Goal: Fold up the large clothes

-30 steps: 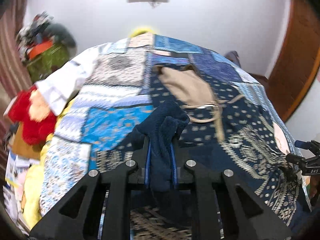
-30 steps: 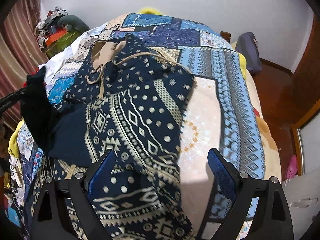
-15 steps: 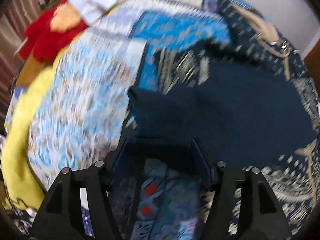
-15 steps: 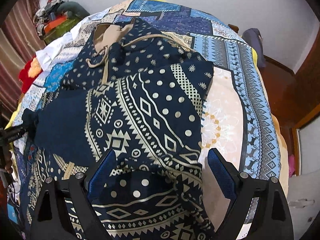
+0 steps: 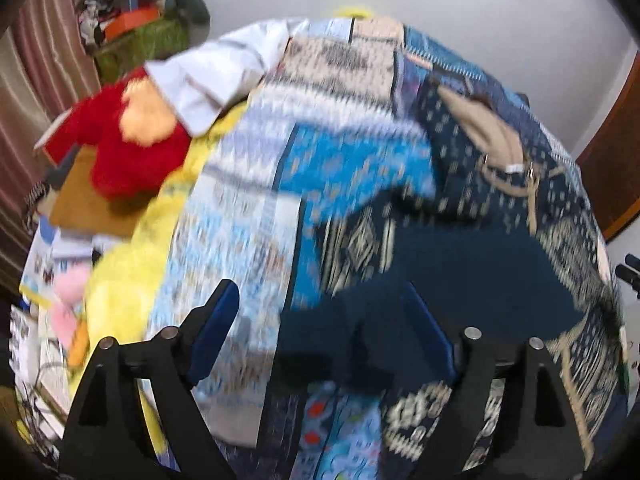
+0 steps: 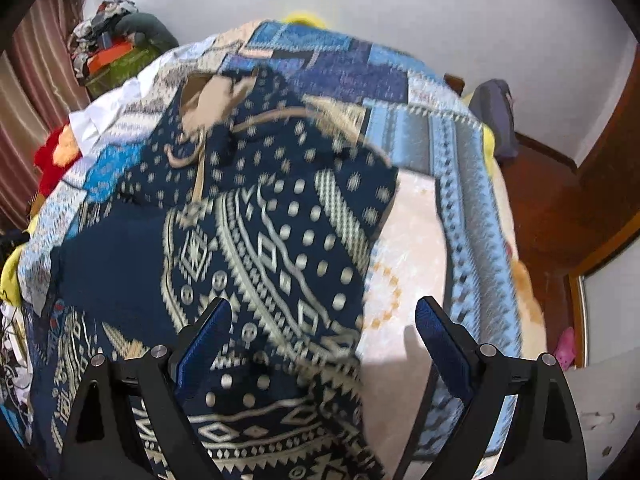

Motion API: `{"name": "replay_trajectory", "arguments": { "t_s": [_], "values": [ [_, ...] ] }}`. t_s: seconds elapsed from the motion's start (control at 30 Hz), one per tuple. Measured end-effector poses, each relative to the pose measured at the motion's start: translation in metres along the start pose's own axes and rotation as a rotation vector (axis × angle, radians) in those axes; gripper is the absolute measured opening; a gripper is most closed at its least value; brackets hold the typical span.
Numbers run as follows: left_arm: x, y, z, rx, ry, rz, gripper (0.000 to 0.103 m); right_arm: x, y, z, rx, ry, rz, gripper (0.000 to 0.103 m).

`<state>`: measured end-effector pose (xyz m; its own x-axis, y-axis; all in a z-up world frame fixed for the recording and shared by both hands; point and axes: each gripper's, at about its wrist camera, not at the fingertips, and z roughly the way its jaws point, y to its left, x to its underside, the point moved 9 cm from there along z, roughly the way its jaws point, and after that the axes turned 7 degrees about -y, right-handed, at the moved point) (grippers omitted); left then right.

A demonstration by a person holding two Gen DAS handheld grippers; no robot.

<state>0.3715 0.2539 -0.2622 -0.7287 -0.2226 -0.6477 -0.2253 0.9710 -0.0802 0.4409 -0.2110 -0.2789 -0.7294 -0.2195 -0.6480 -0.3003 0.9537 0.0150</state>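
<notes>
A large navy hoodie with a cream pattern and a tan hood lining lies spread on the patchwork bed cover. It also shows in the left wrist view, with its plain navy sleeve folded across the body. My left gripper is open and empty just above the sleeve's near edge. My right gripper is open and empty above the hoodie's lower right part.
A red plush toy and a white cloth lie at the bed's left side, beside yellow bedding. A heap of clothes and boxes stands in the far left corner. Wooden floor lies right of the bed.
My left gripper has let go of the navy sleeve, opened wide and pulled back. The sleeve now lies flat across the hoodie. My right gripper stayed open over the hoodie.
</notes>
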Motion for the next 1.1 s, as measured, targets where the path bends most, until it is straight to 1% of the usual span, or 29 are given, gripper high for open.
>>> {"name": "replay_trajectory", "arguments": {
  "t_s": [0.03, 0.13, 0.17, 0.23, 0.33, 0.43, 0.5, 0.63, 0.77, 0.87, 0.93, 0.97, 1.0, 1.03, 1.07, 1.1],
  "values": [
    [-0.009, -0.004, 0.003, 0.007, -0.001, 0.004, 0.085, -0.007, -0.002, -0.001, 0.002, -0.014, 0.002, 0.092],
    [-0.033, -0.029, 0.024, 0.062, 0.013, 0.023, 0.085, -0.030, -0.006, 0.001, 0.001, -0.045, 0.011, 0.092],
    [-0.036, -0.037, 0.029, 0.075, 0.019, 0.025, 0.085, -0.038, -0.007, 0.002, -0.006, -0.052, 0.013, 0.092],
    [-0.044, -0.063, 0.051, 0.108, 0.046, 0.034, 0.085, -0.053, -0.005, 0.008, -0.019, -0.063, 0.009, 0.092],
    [-0.049, -0.092, 0.081, 0.140, 0.086, 0.037, 0.085, -0.076, -0.002, 0.024, -0.017, -0.064, -0.005, 0.092],
    [-0.058, -0.118, 0.111, 0.167, 0.121, 0.012, 0.085, -0.101, 0.006, 0.049, -0.044, -0.049, -0.009, 0.092],
    [-0.066, -0.128, 0.127, 0.176, 0.128, -0.007, 0.085, -0.116, 0.014, 0.067, -0.072, -0.036, -0.002, 0.092],
    [-0.089, -0.140, 0.152, 0.182, 0.123, -0.046, 0.085, -0.148, 0.032, 0.109, -0.111, -0.005, 0.011, 0.092],
    [-0.113, -0.141, 0.179, 0.141, 0.110, -0.088, 0.085, -0.179, 0.048, 0.152, -0.144, 0.020, 0.065, 0.092],
    [-0.127, -0.137, 0.200, 0.129, 0.112, -0.169, 0.085, -0.191, 0.056, 0.185, -0.188, 0.074, 0.140, 0.092],
    [-0.132, -0.137, 0.215, 0.134, 0.121, -0.205, 0.084, -0.196, 0.057, 0.203, -0.172, 0.093, 0.164, 0.091],
    [-0.132, -0.137, 0.219, 0.124, 0.123, -0.202, 0.080, -0.198, 0.058, 0.212, -0.165, 0.098, 0.176, 0.086],
    [-0.133, -0.136, 0.225, 0.092, 0.123, -0.184, 0.075, -0.199, 0.060, 0.218, -0.174, 0.104, 0.188, 0.082],
    [-0.133, -0.137, 0.229, 0.068, 0.122, -0.161, 0.066, -0.199, 0.062, 0.223, -0.185, 0.110, 0.201, 0.068],
    [-0.134, -0.139, 0.231, 0.052, 0.117, -0.133, 0.050, -0.201, 0.065, 0.226, -0.191, 0.103, 0.207, 0.057],
    [-0.135, -0.142, 0.231, 0.037, 0.115, -0.091, 0.038, -0.202, 0.066, 0.227, -0.191, 0.088, 0.202, 0.052]
  ]
}}
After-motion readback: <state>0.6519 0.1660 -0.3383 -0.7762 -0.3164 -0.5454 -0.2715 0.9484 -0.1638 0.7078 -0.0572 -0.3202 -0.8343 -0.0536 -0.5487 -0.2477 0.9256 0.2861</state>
